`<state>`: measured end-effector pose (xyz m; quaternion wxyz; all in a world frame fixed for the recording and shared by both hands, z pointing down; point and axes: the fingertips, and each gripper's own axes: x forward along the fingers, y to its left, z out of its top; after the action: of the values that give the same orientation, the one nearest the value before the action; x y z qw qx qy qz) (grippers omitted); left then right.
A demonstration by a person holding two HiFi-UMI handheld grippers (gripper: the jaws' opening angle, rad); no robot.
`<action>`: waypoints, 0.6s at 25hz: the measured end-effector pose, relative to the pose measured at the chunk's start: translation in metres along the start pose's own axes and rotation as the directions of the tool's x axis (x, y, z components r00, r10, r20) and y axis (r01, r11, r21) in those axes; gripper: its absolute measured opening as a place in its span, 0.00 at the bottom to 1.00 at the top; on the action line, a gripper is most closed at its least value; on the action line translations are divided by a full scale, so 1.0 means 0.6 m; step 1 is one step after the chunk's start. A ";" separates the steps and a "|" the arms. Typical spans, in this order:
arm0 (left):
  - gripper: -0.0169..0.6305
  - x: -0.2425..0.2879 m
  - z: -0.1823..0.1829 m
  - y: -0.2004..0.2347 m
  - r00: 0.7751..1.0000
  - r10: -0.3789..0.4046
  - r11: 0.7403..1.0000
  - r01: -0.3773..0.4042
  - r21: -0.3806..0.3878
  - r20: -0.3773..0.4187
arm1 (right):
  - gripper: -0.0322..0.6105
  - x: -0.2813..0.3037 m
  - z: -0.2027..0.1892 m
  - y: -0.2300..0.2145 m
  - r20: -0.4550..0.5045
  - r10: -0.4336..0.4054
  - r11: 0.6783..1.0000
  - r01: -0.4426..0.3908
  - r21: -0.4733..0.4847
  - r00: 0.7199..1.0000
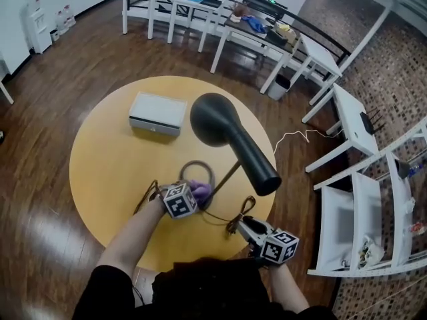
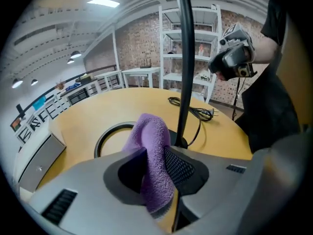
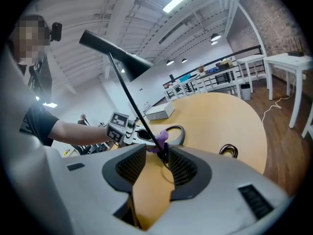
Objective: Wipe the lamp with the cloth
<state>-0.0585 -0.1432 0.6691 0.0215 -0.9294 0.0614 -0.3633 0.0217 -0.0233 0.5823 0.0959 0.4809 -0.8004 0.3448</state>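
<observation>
The black lamp has a wide shade (image 1: 217, 120), a thin slanted stem (image 2: 183, 58) and a ring-shaped base (image 1: 197, 173) on the round yellow table (image 1: 107, 159). My left gripper (image 1: 193, 195) is shut on a purple cloth (image 2: 152, 151), which hangs between its jaws right beside the foot of the stem. In the right gripper view the cloth (image 3: 161, 138) shows against the stem (image 3: 129, 94). Near the table's front edge my right gripper (image 1: 243, 224) stands open with nothing between its jaws, pointing toward the stem from a short way off.
A white box (image 1: 157, 113) lies on the far left part of the table. The lamp's black cable (image 1: 233, 219) loops over the table near my right gripper. White tables and shelves (image 1: 360, 205) stand beyond the table to the right and back.
</observation>
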 end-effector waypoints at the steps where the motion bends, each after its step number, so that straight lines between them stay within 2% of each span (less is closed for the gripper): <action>1: 0.18 0.006 -0.001 -0.002 1.000 0.018 1.000 -0.018 -0.009 -0.011 | 0.28 -0.003 0.000 -0.006 -0.011 0.012 1.000 -0.012 -0.008 1.000; 4: 0.18 0.016 0.004 -0.020 0.999 0.038 0.998 -0.039 -0.053 -0.016 | 0.28 -0.011 -0.005 -0.033 -0.043 0.040 0.999 -0.041 -0.022 0.998; 6: 0.18 0.017 -0.001 -0.020 0.997 0.076 0.991 -0.077 -0.113 -0.009 | 0.28 -0.010 0.001 -0.049 -0.049 0.053 0.998 -0.054 -0.021 0.997; 10: 0.18 -0.002 -0.019 -0.020 0.983 0.183 0.947 -0.177 -0.267 -0.003 | 0.28 0.011 0.018 -0.040 -0.057 0.124 0.992 -0.125 -0.020 0.991; 12: 0.18 -0.007 -0.029 -0.025 0.971 0.238 0.907 -0.227 -0.354 -0.014 | 0.28 0.025 0.015 -0.035 -0.079 0.171 0.984 -0.174 -0.034 0.982; 15: 0.18 -0.010 -0.048 -0.035 0.959 0.280 0.808 -0.255 -0.532 -0.036 | 0.28 0.040 0.021 -0.034 -0.105 0.231 0.969 -0.238 -0.062 0.967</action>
<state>-0.0803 -0.1218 0.6880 -0.1840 -0.8887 0.2890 -0.3047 0.0284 -0.0542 0.5937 0.1108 0.3617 -0.8583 0.3468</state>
